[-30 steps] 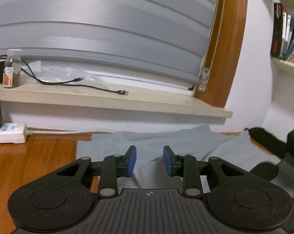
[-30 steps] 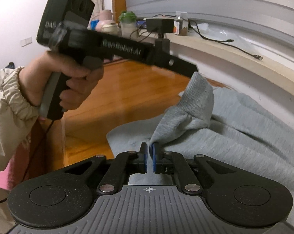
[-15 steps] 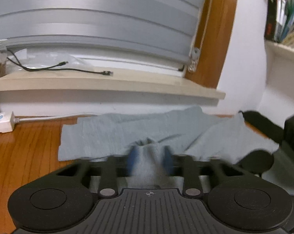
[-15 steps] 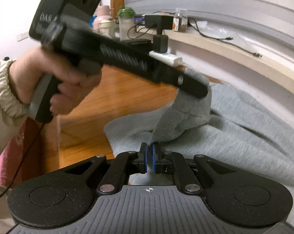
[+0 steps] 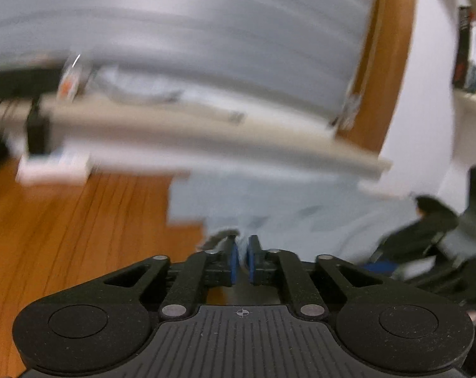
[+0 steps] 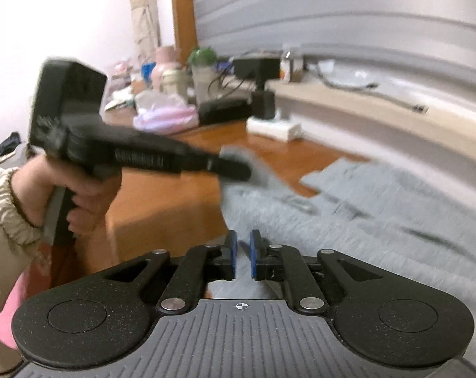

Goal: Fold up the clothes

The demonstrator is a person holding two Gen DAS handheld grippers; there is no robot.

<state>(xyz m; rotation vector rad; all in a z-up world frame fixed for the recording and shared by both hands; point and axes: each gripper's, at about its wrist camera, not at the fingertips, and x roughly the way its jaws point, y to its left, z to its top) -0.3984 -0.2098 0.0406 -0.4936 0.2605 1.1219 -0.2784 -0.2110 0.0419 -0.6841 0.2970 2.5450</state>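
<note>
Presently, left gripper (image 5: 241, 260): fingers pinching grey garment (image 5: 301, 208) fold.
Right gripper (image 6: 242, 256): fingers just parting, narrowly spread, cloth between, unpinched.
Garment: on wooden bench (image 5: 64, 236).

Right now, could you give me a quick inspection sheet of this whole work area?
Surface: wooden table, partly covered by cloth.
Job's things: grey garment spread out, one part lifted.
Clutter: bottles and jars, a pink bag at the table's far end.
Grippers: left gripper pinches a fold of the garment; right gripper has just been opening, jaws slightly apart, fabric beneath.
Cables: black cable on the sill; white power strip.
Surroundings: grey blind, window sill, bookshelf.
</note>
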